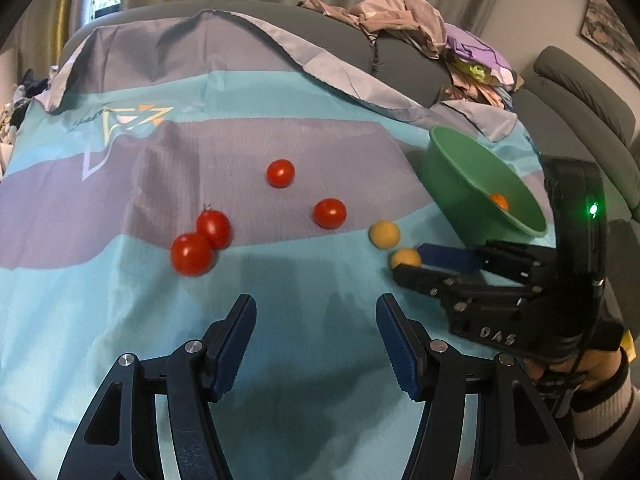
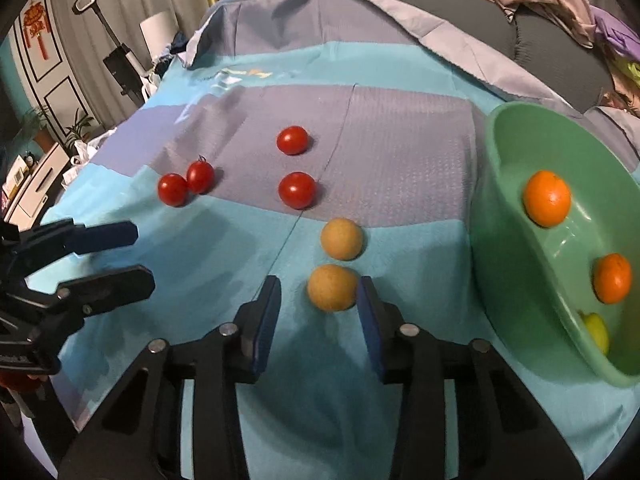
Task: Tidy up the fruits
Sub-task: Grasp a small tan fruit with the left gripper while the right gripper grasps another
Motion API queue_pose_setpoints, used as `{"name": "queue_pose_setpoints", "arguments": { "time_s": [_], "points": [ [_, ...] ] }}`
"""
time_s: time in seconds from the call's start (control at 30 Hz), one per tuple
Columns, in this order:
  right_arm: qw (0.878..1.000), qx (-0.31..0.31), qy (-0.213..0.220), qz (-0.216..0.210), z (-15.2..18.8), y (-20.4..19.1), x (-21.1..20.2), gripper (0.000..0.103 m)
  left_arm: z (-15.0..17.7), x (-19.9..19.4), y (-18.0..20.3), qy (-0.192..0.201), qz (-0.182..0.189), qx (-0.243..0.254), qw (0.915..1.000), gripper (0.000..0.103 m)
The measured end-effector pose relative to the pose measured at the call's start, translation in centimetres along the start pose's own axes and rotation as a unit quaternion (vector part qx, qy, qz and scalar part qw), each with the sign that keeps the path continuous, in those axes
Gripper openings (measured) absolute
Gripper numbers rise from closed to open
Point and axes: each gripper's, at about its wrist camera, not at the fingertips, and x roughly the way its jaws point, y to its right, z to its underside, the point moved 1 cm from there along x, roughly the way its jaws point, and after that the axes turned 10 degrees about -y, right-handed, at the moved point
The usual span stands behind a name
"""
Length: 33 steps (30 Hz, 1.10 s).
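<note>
Several red tomatoes (image 1: 280, 173) (image 2: 297, 190) lie on a blue and purple cloth (image 2: 400, 128). Two tan round fruits lie near a green bowl (image 2: 504, 168) (image 1: 448, 168). The near tan fruit (image 2: 332, 287) (image 1: 405, 258) sits between the open fingers of my right gripper (image 2: 318, 294) (image 1: 412, 262), which is not closed on it. The far tan fruit (image 2: 342, 238) (image 1: 384, 234) lies just beyond. The bowl holds two oranges (image 2: 547, 198) and a yellow fruit (image 2: 596, 332). My left gripper (image 1: 316, 312) (image 2: 140, 254) is open and empty, short of the tomatoes.
The cloth covers a grey sofa (image 1: 400, 60). A pile of clothes (image 1: 420, 28) lies at the back right, behind the bowl. A grey armchair (image 1: 584, 92) stands at the far right. Shelves and plants (image 2: 48, 140) stand to the left.
</note>
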Motion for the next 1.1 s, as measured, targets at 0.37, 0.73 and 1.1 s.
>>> {"name": "queue_pose_setpoints", "arguments": {
  "time_s": [0.37,0.73,1.1],
  "points": [
    [0.999,0.018,0.005,-0.027,1.5,1.1,-1.3,0.029,-4.1,3.7,3.3,-0.025,0.042,0.061,0.9969,0.062],
    [0.998,0.023,0.019,-0.051,3.5,1.7,-2.9,0.029,-6.3,8.6,5.7,-0.067,0.035,0.094,0.9927,0.04],
    [0.997,0.037,0.025,-0.057,3.8,2.1,-3.0,0.029,-5.9,7.0,5.9,-0.043,0.014,0.093,0.9946,0.027]
  ]
}}
